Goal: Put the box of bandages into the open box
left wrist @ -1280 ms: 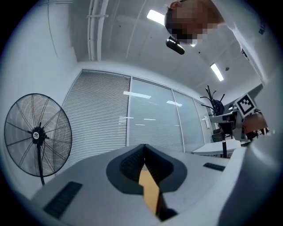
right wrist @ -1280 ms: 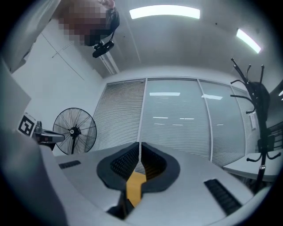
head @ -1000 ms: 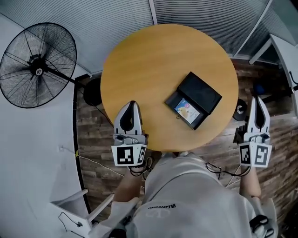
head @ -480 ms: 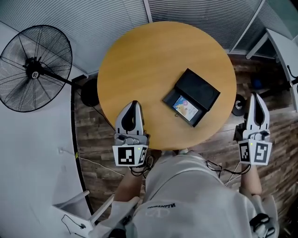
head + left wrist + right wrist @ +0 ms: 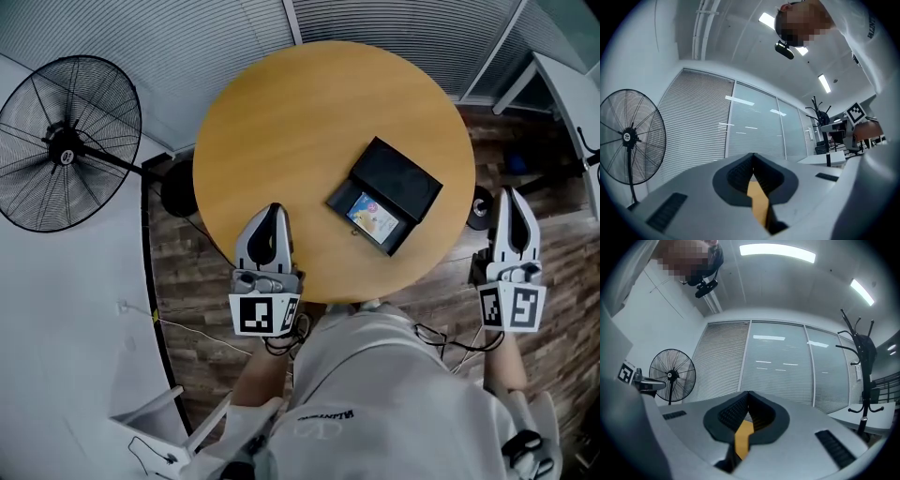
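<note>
In the head view a black open box (image 5: 386, 194) lies on the round wooden table (image 5: 309, 122), right of centre, its lid folded back. A small colourful box of bandages (image 5: 373, 217) rests inside its near half. My left gripper (image 5: 271, 213) is shut and empty over the table's near left edge, well left of the open box. Beyond the table's right edge, above the floor, my right gripper (image 5: 511, 194) is shut and holds nothing. In each gripper view the jaws (image 5: 752, 157) (image 5: 748, 394) meet at the tips and point at window blinds.
A black standing fan (image 5: 67, 141) is on the left, beside the table. Its round base (image 5: 178, 185) sits on the wood floor by the table's left edge. A coat stand (image 5: 862, 366) shows in the right gripper view. Cables trail on the floor near the person.
The head view has shifted slightly, so table and fan sit a little further left. Both grippers stay shut in about the same places. The bandage box stays inside the open box.
</note>
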A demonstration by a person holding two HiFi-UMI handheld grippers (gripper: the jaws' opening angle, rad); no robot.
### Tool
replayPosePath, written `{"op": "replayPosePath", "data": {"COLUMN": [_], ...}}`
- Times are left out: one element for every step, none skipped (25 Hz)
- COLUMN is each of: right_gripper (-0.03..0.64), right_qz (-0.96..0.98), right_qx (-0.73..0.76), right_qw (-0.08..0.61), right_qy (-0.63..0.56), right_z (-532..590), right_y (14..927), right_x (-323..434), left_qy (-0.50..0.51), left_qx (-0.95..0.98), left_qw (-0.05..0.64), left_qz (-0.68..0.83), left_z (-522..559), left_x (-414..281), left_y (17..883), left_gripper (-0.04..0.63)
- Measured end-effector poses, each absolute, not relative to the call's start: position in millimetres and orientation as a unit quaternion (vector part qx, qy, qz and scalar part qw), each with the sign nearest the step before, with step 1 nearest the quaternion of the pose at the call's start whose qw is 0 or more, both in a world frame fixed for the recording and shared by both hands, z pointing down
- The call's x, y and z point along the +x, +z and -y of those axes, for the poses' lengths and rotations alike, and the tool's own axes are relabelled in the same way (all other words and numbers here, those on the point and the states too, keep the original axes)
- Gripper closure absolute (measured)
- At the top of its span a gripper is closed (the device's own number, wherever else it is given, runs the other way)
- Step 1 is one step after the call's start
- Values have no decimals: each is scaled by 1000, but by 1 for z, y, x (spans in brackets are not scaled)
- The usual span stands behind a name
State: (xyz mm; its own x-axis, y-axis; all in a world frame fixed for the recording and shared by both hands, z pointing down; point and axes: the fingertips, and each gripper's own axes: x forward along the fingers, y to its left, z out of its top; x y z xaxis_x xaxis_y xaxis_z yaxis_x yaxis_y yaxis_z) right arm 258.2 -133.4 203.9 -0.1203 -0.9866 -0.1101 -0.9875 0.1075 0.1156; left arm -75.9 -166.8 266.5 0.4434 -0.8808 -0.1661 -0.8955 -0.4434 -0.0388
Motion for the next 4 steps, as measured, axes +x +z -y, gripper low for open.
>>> {"op": "replayPosePath", "data": {"right_gripper": [598, 598, 598, 598], "right_qz": [-744, -745, -745, -745], "right_qx": [-663, -663, -663, -663], "right_qw": [2, 1, 0, -1], "right_qy": [80, 79, 78, 77], "right_z": [133, 134, 134, 134], "right_y": [204, 204, 204, 205], "right_x": [258, 258, 257, 257], "left_qy": [62, 63, 64, 65], "left_qx": [-848, -849, -850, -852], "left_qw": [59, 59, 59, 59], "left_qz": [-523, -521, -519, -517], "left_z": [166, 166, 166, 165], "left_x": [-75, -74, -73, -72], "left_y": [267, 267, 267, 266], "left_gripper": [588, 588, 588, 588]}}
